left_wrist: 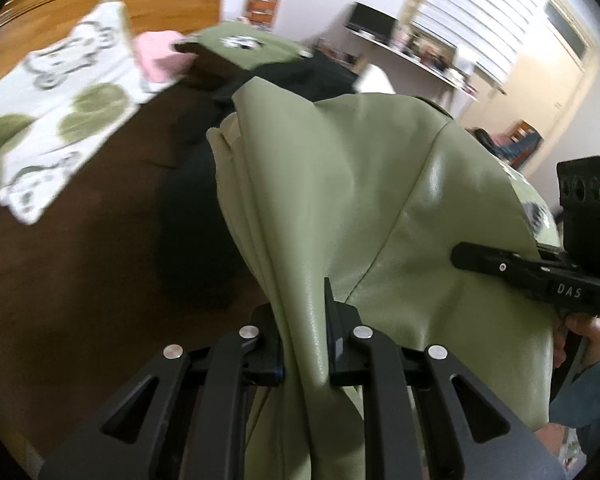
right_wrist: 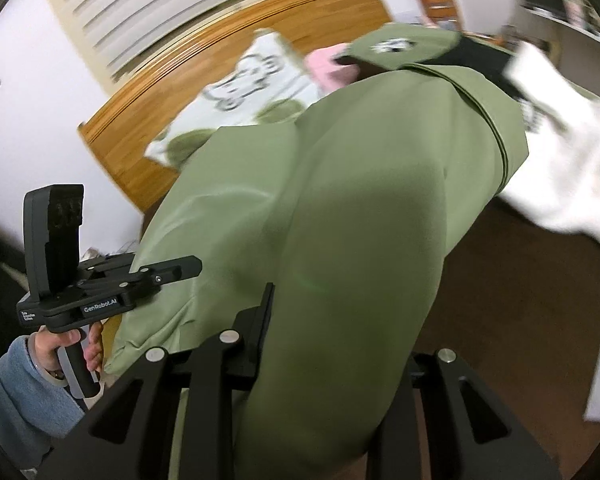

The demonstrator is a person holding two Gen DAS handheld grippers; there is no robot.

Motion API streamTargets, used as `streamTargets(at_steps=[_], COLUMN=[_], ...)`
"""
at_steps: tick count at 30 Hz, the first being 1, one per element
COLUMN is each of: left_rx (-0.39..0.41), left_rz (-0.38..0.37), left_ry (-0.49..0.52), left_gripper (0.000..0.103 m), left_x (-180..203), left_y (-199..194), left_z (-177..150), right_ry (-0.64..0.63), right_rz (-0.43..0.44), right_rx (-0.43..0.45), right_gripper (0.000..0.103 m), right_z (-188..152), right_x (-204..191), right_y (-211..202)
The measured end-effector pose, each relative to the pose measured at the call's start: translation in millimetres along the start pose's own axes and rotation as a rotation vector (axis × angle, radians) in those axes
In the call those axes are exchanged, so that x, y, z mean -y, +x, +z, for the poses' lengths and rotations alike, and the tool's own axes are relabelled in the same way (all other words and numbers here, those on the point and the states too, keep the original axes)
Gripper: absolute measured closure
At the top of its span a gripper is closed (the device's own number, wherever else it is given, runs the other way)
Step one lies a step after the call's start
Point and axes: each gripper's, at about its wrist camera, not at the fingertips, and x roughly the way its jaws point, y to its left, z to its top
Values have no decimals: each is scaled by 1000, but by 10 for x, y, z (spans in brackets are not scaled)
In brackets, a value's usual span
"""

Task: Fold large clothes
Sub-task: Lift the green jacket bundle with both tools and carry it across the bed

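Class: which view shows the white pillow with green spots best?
The left wrist view: the white pillow with green spots lies mostly unobstructed. In the right wrist view, it is blurred and partly hidden behind the green garment.

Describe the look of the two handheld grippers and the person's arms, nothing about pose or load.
Both are matte black, with slotted finger linkages and silver round pins. The right gripper carries white "DAS" lettering, a boxy black top module and a green light. The left gripper reads "GenRobot.AI" in white, with a similar upright module and a black-and-grey pistol handle. The left hand shows a light blue fleecy sleeve. No cables visible.
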Motion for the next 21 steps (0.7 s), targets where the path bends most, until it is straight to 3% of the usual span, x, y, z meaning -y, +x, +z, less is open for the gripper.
streamTargets(at_steps=[9, 21], left_rx=[32, 19], left_rz=[153, 286], left_ry=[-153, -243], left_gripper=[87, 87], left_x=[-1145, -2297], left_y=[-316, -222], left_z=[-192, -619], right_ry=[-124, -226], right_rz=[137, 229], right_rx=[-105, -231], right_gripper=[78, 78], right_z=[496, 600], right_x=[-804, -1376], right_y=[1243, 2756])
